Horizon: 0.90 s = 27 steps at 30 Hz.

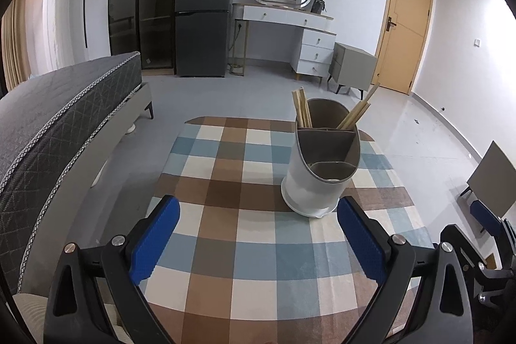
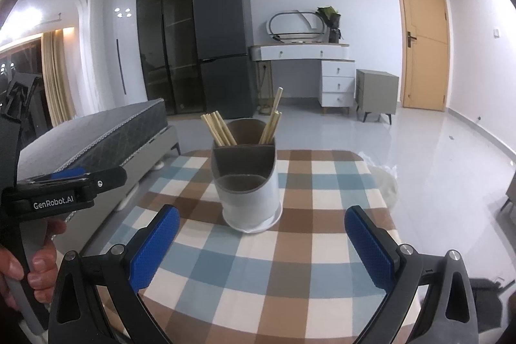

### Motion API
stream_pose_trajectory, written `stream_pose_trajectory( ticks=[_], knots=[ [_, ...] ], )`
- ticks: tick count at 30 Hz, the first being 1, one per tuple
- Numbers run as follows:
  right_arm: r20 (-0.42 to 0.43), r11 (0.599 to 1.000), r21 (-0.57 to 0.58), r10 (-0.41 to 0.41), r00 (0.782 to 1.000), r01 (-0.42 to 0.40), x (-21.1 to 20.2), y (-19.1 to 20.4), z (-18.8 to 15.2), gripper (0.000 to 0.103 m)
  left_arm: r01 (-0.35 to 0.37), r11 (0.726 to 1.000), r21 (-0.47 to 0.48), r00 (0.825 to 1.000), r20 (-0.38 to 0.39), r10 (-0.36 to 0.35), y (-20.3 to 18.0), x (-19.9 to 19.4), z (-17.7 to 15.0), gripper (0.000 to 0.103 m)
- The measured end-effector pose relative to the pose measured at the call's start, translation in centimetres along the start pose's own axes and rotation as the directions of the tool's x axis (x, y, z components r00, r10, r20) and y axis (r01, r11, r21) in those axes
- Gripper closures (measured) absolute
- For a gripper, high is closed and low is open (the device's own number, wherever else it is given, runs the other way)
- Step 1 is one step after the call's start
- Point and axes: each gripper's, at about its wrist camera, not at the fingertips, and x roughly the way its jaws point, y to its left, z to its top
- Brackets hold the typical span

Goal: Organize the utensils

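A white utensil holder (image 1: 317, 179) with grey inner compartments stands on the checkered tablecloth (image 1: 258, 247). Several wooden chopsticks (image 1: 303, 112) stand in its far compartment, in two bunches leaning left and right. The nearer compartments look empty. My left gripper (image 1: 258, 234) is open and empty, with the holder just ahead and to the right. In the right wrist view the holder (image 2: 248, 189) sits ahead with the chopsticks (image 2: 219, 131) in the back. My right gripper (image 2: 261, 244) is open and empty, just short of the holder. The left gripper's body (image 2: 64, 189) shows at the left, held by a hand.
The table is small with rounded far corners (image 2: 364, 160). A bed (image 1: 64, 124) lies to the left. A fridge (image 1: 203, 8), a dressing table (image 1: 290, 21), a nightstand (image 1: 351, 66) and a door (image 1: 406, 24) stand at the far wall. A white bag (image 2: 385, 182) lies beyond the table's right edge.
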Motion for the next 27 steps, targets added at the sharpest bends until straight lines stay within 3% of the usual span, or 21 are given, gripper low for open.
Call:
stream_pose_trajectory(
  ticks=[27],
  knots=[
    [-0.013,1.0,-0.008,-0.01,1.0,0.01,0.36,0.1,-0.35,0.0,0.006,1.0,0.009,1.0,0.011,-0.006,-0.11,-0.26,0.13,0.008]
  ],
)
